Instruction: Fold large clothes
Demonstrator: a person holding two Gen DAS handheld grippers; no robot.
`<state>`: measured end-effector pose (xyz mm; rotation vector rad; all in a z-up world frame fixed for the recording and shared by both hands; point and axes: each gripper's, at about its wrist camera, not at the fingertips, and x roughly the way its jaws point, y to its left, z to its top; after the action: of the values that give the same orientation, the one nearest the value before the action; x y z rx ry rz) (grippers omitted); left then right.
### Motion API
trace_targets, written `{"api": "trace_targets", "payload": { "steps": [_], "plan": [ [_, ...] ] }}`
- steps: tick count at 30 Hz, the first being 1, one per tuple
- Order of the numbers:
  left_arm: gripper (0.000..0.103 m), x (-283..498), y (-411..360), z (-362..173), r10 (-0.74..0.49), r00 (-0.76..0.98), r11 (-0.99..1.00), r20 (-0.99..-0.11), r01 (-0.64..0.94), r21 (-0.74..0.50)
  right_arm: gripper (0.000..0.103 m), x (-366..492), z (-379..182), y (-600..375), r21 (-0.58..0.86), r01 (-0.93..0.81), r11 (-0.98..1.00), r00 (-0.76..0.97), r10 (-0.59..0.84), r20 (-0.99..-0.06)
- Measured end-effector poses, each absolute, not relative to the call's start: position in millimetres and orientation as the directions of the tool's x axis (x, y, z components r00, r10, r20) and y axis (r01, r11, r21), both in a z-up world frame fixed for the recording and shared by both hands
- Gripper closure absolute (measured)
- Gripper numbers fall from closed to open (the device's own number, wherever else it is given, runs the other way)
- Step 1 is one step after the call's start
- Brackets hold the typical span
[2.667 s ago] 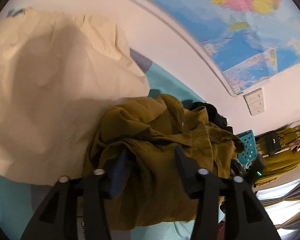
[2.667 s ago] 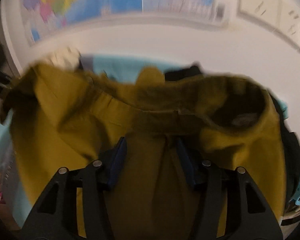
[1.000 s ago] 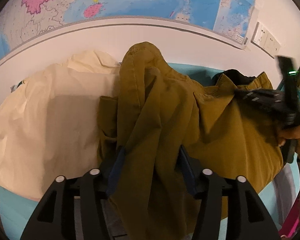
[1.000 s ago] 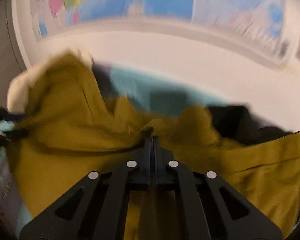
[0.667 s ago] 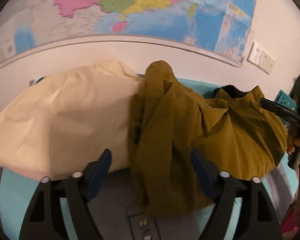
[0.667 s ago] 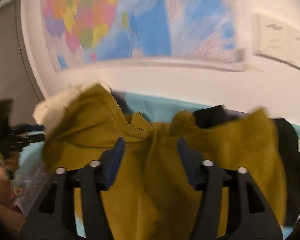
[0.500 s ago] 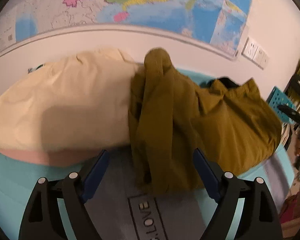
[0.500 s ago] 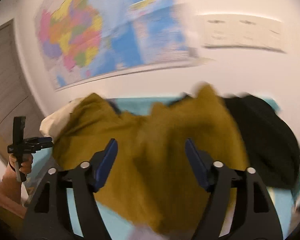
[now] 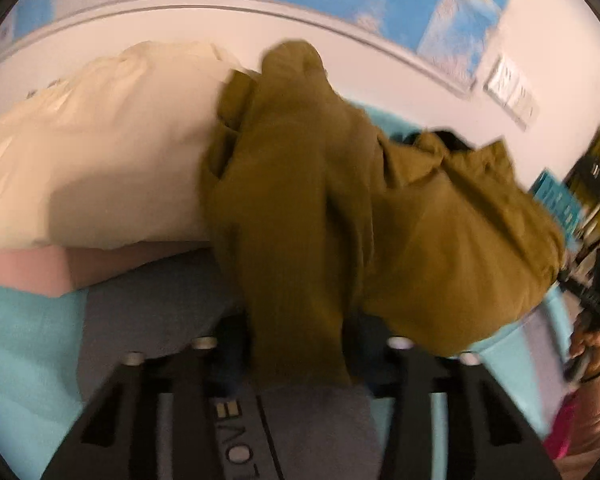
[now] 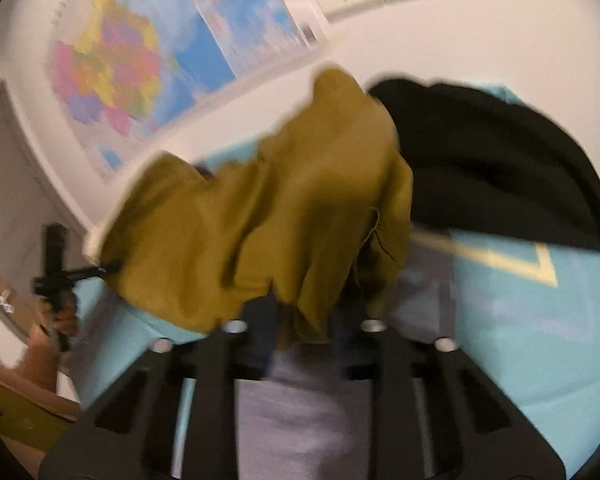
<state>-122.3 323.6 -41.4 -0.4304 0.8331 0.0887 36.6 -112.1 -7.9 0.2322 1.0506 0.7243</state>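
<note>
Left wrist view: the olive jacket (image 9: 340, 208) lies heaped on the bed (image 9: 28, 344) beside a cream garment (image 9: 92, 152); both grippers, left (image 9: 300, 344) and right (image 10: 312, 328), straddle its near edges with fingers apart, seemingly positioned to grip and spread it.

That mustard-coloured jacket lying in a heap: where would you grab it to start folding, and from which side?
I would take the mustard jacket by the long hanging fold nearest the left gripper, coming in from the front edge of the bed. That strip drapes off the heap toward the open jaws, so it is free to pinch, while the rest bunches against the cream garment.
</note>
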Motion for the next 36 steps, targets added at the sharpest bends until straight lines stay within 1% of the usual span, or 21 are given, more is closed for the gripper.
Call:
{"api": "trace_targets", "payload": {
  "steps": [3, 7, 8, 10, 12, 13, 14, 15, 16, 17, 18, 19, 23, 25, 28, 29, 32, 33, 34, 35, 36],
  "plan": [
    [0.08, -142.2, 327.9, -29.5, -0.164, 0.7, 0.879, -0.695, -0.215, -0.425, 0.091, 33.2, 34.8, -134.6, 0.549, -0.444, 0.708, 0.349, 0.701, -0.622],
    [0.08, -175.2, 319.0, -21.9, -0.291, 0.704, 0.835, -0.648, -0.143, -0.531, 0.092, 7.4, 83.6, -149.4, 0.5, -0.529, 0.686, 0.386, 0.719, -0.577],
    [0.08, -182.8, 316.6, -28.0, -0.337, 0.696, 0.814, -0.634, -0.123, -0.567, 0.092, -0.3, 86.3, -155.7, 0.489, -0.529, 0.694, 0.39, 0.71, -0.586],
    [0.078, -186.8, 307.8, -48.8, -0.353, 0.653, 0.806, -0.67, -0.151, -0.573, 0.091, -7.2, 67.0, -165.5, 0.507, -0.493, 0.707, 0.341, 0.693, -0.635],
    [0.07, -186.9, 303.4, -69.6, -0.372, 0.618, 0.8, -0.693, -0.166, -0.577, 0.09, -12.7, 23.9, -168.4, 0.468, -0.416, 0.78, 0.271, 0.597, -0.755],
    [0.068, -189.7, 303.8, -70.3, -0.376, 0.633, 0.796, -0.676, -0.153, -0.586, 0.088, -13.8, 10.0, -171.1, 0.467, -0.394, 0.792, 0.24, 0.579, -0.779],
    [0.064, -190.6, 304.0, -66.6, -0.366, 0.637, 0.798, -0.678, -0.16, -0.581, 0.083, -15.6, -4.3, -174.3, 0.462, -0.368, 0.807, 0.215, 0.557, -0.802],
    [0.053, -190.9, 304.0, -61.3, -0.34, 0.64, 0.812, -0.689, -0.171, -0.558, 0.067, -16.6, -8.5, -179.0, 0.446, -0.34, 0.828, 0.227, 0.533, -0.815],
    [0.048, -191.1, 301.5, -51.8, -0.266, 0.643, 0.85, -0.718, -0.195, -0.49, 0.06, -15.4, -5.8, -180.9, 0.445, -0.327, 0.834, 0.245, 0.53, -0.812],
    [0.045, -190.9, 300.1, -46.1, -0.224, 0.644, 0.871, -0.731, -0.204, -0.447, 0.057, -14.7, 2.9, -182.0, 0.43, -0.33, 0.841, 0.276, 0.521, -0.808],
    [0.045, -192.2, 296.1, -35.2, -0.175, 0.651, 0.901, -0.739, -0.196, -0.386, 0.046, -14.0, 14.6, -181.3, 0.377, -0.334, 0.864, 0.325, 0.481, -0.814],
    [0.045, -194.7, 293.1, -25.4, -0.147, 0.669, 0.917, -0.728, -0.184, -0.355, 0.043, -13.2, 26.4, -179.6, 0.328, -0.341, 0.881, 0.372, 0.447, -0.814],
    [0.036, -193.5, 276.3, 10.0, -0.068, 0.737, 0.965, -0.672, -0.122, -0.231, 0.041, -1.9, 63.3, -166.4, 0.284, -0.374, 0.883, 0.488, 0.447, -0.75],
    [0.035, -179.8, 267.0, 13.7, -0.073, 0.736, 0.977, -0.673, -0.084, -0.198, 0.041, 9.2, 64.5, -136.7, 0.282, -0.456, 0.844, 0.45, 0.493, -0.745],
    [0.035, -147.3, 256.5, 3.7, -0.104, 0.698, 0.98, -0.708, -0.051, -0.194, 0.041, 26.0, 41.3, -94.0, 0.275, -0.518, 0.81, 0.36, 0.498, -0.789],
    [0.036, -135.8, 253.3, -1.7, -0.105, 0.683, 0.981, -0.723, -0.048, -0.187, 0.041, 33.3, 28.4, -77.7, 0.273, -0.532, 0.802, 0.324, 0.491, -0.809],
    [0.047, -106.7, 249.3, -24.7, -0.096, 0.615, 0.982, -0.782, -0.072, -0.177, 0.038, 47.9, -10.1, -43.0, 0.222, -0.55, 0.805, 0.248, 0.411, -0.878],
    [0.051, -101.0, 249.0, -30.2, -0.096, 0.602, 0.981, -0.793, -0.08, -0.179, 0.038, 52.2, -23.5, -34.0, 0.207, -0.554, 0.806, 0.221, 0.382, -0.897],
    [0.052, -95.8, 249.3, -36.4, -0.096, 0.588, 0.979, -0.803, -0.088, -0.181, 0.049, 55.1, -34.3, -26.8, 0.204, -0.563, 0.801, 0.196, 0.37, -0.908],
    [0.055, -92.7, 249.4, -41.2, -0.083, 0.584, 0.98, -0.807, -0.098, -0.172, 0.063, 56.4, -42.1, -22.3, 0.2, -0.564, 0.801, 0.185, 0.359, -0.915],
    [0.062, -91.8, 250.1, -43.8, -0.071, 0.583, 0.981, -0.81, -0.106, -0.162, 0.087, 57.2, -48.6, -18.9, 0.183, -0.576, 0.797, 0.182, 0.343, -0.922]
  ]
}}
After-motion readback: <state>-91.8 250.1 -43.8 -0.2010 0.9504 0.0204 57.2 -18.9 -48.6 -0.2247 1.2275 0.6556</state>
